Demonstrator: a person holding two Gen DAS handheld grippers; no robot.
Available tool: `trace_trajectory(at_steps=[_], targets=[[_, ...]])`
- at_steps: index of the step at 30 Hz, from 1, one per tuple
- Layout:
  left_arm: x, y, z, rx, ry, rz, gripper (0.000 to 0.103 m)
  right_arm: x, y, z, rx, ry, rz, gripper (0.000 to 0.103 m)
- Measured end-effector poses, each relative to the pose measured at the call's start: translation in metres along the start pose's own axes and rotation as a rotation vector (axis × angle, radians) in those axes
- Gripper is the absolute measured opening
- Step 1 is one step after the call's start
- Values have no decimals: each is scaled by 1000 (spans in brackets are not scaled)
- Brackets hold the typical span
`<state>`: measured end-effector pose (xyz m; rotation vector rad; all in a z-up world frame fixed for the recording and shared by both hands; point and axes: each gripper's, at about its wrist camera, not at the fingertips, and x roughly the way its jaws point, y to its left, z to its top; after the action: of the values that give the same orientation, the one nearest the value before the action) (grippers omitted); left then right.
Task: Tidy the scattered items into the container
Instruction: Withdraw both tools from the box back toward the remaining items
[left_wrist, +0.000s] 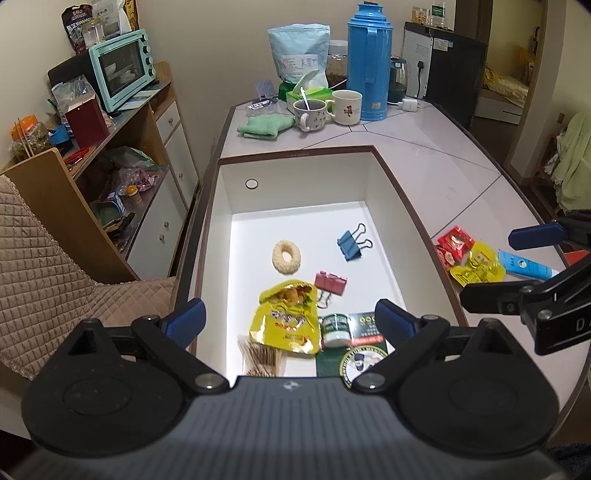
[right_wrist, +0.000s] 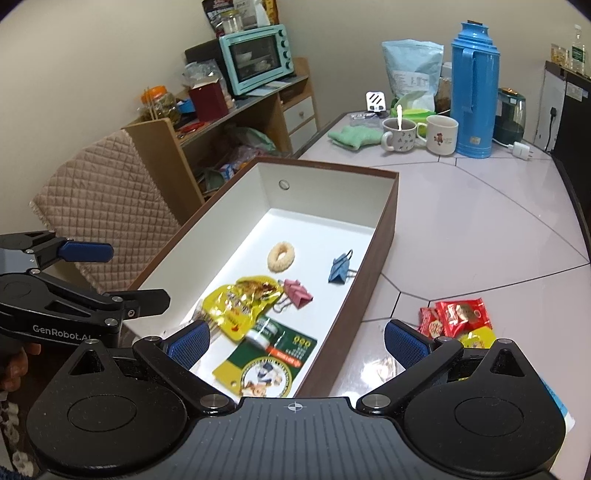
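A brown box (left_wrist: 406, 195) (right_wrist: 384, 236) with a white inside holds a cream ring (left_wrist: 286, 256), a blue binder clip (left_wrist: 351, 242), a pink binder clip (left_wrist: 330, 282), a yellow snack packet (left_wrist: 286, 317), a small green jar (left_wrist: 334, 326), toothpicks (left_wrist: 260, 356) and a green card (right_wrist: 266, 363). My left gripper (left_wrist: 291, 319) is open and empty over the box's near end. My right gripper (right_wrist: 297, 341) is open and empty above the box's right wall. Red packets (right_wrist: 458, 315) (left_wrist: 454, 243), a yellow packet (left_wrist: 478, 264) and a blue tube (left_wrist: 528, 264) lie on the table right of the box.
At the table's far end stand a blue thermos (left_wrist: 369, 62), two mugs (left_wrist: 327, 109), a green cloth (left_wrist: 264, 125), a tissue box and a pale bag. A padded chair (left_wrist: 55, 258) and a shelf with a mint oven (left_wrist: 122, 68) are left of the table.
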<state>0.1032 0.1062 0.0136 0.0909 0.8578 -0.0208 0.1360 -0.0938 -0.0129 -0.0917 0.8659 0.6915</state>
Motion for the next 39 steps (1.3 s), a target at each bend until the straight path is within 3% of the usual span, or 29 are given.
trace_trajectory(at_steps=[28,39], targets=[[-19,-51,-26,-76,59,86,97,-25,-31,-29,-93,67,113,103],[-28,-88,-25,-79,50,79,97,-48,-72,-44,-61,64,116,103]])
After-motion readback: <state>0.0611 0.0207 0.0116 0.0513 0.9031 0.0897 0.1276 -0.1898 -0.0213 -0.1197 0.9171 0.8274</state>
